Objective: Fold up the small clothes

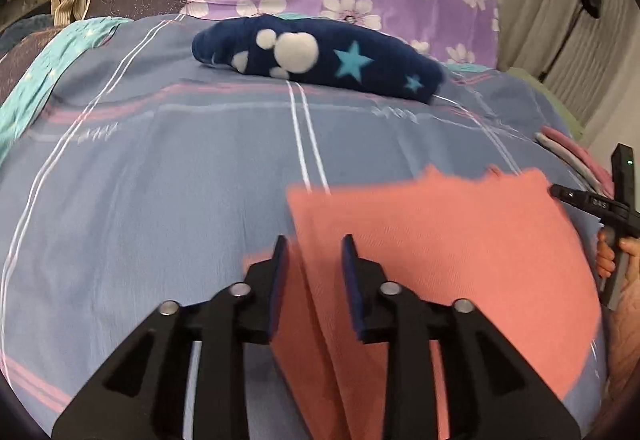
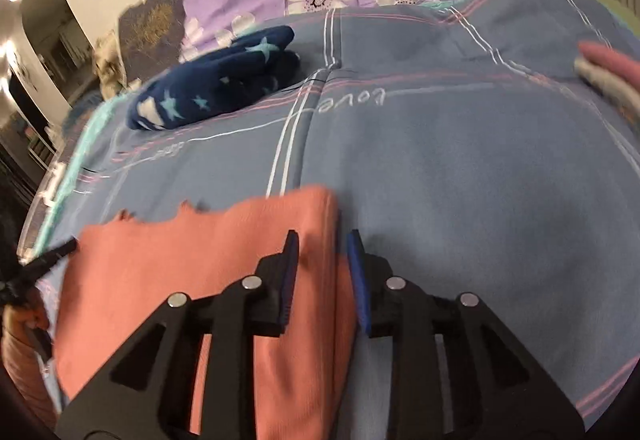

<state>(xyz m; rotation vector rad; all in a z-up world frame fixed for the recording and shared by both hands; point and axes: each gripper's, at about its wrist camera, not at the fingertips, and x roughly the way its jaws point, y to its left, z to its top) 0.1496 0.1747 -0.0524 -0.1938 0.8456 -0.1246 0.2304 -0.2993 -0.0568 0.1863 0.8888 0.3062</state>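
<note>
Mid-fold on the salmon garment [image 1: 432,240] lying lower right of the left view: left gripper [image 1: 314,244] parted astride its left edge, right gripper [image 2: 322,240] parted over its right edge; next, probably re-pinching both edges.

Bed [image 1: 160,168] under a grey-blue sheet with white and pink stripes. Lying directly on it: salmon-pink cloth [image 1: 440,240] at the near edge, spread flat; navy star-print garment [image 1: 320,56] bunched farther back, well apart; pink and grey folded pieces [image 2: 608,72] resting at the right edge.
</note>
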